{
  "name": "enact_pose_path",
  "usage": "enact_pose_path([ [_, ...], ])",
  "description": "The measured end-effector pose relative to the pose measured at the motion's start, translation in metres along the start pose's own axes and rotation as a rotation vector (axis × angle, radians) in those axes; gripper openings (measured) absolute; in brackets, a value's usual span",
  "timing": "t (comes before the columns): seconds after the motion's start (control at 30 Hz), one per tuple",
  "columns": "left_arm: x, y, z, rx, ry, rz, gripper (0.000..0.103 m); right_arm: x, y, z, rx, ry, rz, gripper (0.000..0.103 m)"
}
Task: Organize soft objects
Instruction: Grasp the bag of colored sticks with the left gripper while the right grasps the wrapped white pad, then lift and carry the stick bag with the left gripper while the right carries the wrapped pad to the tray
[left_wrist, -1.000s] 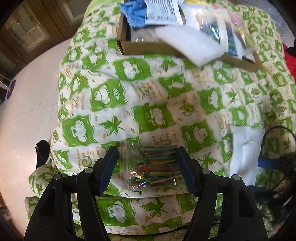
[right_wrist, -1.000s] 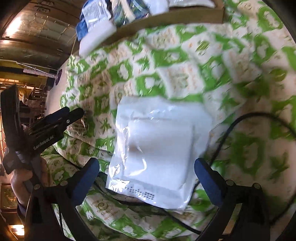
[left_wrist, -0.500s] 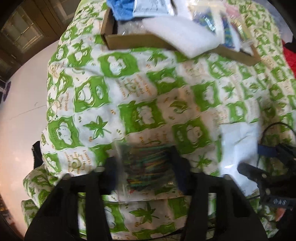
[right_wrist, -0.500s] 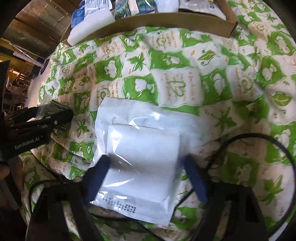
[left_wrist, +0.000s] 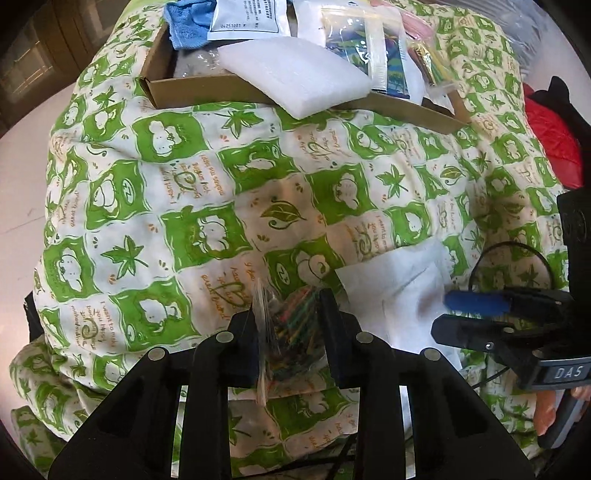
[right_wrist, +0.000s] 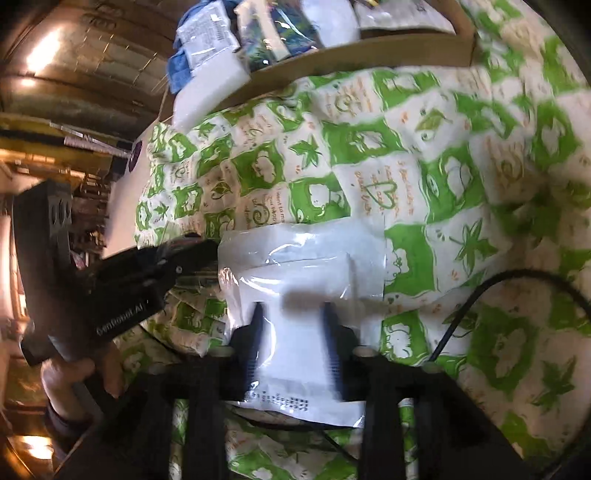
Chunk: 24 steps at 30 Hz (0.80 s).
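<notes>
My left gripper (left_wrist: 290, 325) is shut on a clear bag of coloured sticks (left_wrist: 291, 332), pinched up off the green-and-white quilt (left_wrist: 221, 192). My right gripper (right_wrist: 293, 332) is shut on a white foam pad in a clear plastic pouch (right_wrist: 306, 266), which lies on the quilt; the pouch also shows in the left wrist view (left_wrist: 391, 295) with the right gripper (left_wrist: 476, 314) on it. The left gripper shows at the left of the right wrist view (right_wrist: 177, 258). A cardboard box (left_wrist: 207, 88) at the far side holds several soft packets, with a white foam block (left_wrist: 295, 81) over its front edge.
A black cable (right_wrist: 480, 295) curves over the quilt at the right. A red quilted item (left_wrist: 554, 147) lies at the far right. A blue cloth (left_wrist: 188, 26) sits in the box. White floor (left_wrist: 22, 147) lies left of the quilt.
Both grippers have closed: the left on the bag of sticks, the right on the white pouch. Both views moved closer to the quilt and forward.
</notes>
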<state>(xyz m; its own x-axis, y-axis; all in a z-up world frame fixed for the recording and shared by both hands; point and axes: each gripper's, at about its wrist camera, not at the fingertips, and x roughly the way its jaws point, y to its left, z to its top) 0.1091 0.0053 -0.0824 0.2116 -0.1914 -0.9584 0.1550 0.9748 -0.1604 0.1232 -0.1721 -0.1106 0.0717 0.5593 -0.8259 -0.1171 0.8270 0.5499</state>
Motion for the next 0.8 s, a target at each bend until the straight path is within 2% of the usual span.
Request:
enact_pose_path([
  [0.03, -0.001, -0.001, -0.001, 0.003, -0.003, -0.001, 0.027, -0.003, -0.001, 0.001, 0.001, -0.005, -0.031, 0.064],
  [0.07, -0.002, -0.002, -0.002, 0.005, -0.007, -0.003, 0.027, -0.007, -0.008, 0.003, 0.001, -0.012, -0.066, 0.070],
  [0.17, -0.005, -0.005, -0.007, 0.003, -0.017, -0.009, 0.027, -0.016, -0.007, -0.005, -0.004, -0.015, -0.105, 0.072],
  [0.2, -0.005, -0.001, -0.004, -0.003, -0.020, -0.011, 0.027, -0.014, -0.007, -0.006, -0.001, -0.004, -0.103, 0.076],
  [0.23, -0.005, -0.002, -0.004, -0.009, -0.025, -0.012, 0.027, -0.012, -0.005, -0.007, -0.004, 0.003, -0.102, 0.085],
  [0.4, -0.010, 0.007, -0.002, -0.034, -0.039, -0.024, 0.027, 0.008, 0.014, -0.016, -0.066, 0.042, -0.135, 0.086],
  [0.47, -0.009, 0.010, -0.001, -0.036, -0.041, -0.025, 0.027, 0.016, 0.026, -0.021, -0.101, 0.042, -0.173, 0.087],
  [0.5, -0.009, 0.010, -0.001, -0.039, -0.043, -0.026, 0.027, 0.019, 0.031, -0.021, -0.116, 0.040, -0.189, 0.090],
  [0.53, -0.010, 0.011, -0.001, -0.043, -0.046, -0.026, 0.027, 0.022, 0.037, -0.022, -0.128, 0.041, -0.195, 0.102],
  [0.63, -0.010, 0.014, -0.001, -0.058, -0.045, -0.028, 0.027, 0.031, 0.054, -0.023, -0.157, 0.021, -0.244, 0.103],
  [0.8, -0.008, 0.013, -0.002, -0.068, -0.042, -0.021, 0.027, 0.057, 0.073, -0.026, -0.220, 0.038, -0.370, 0.103],
])
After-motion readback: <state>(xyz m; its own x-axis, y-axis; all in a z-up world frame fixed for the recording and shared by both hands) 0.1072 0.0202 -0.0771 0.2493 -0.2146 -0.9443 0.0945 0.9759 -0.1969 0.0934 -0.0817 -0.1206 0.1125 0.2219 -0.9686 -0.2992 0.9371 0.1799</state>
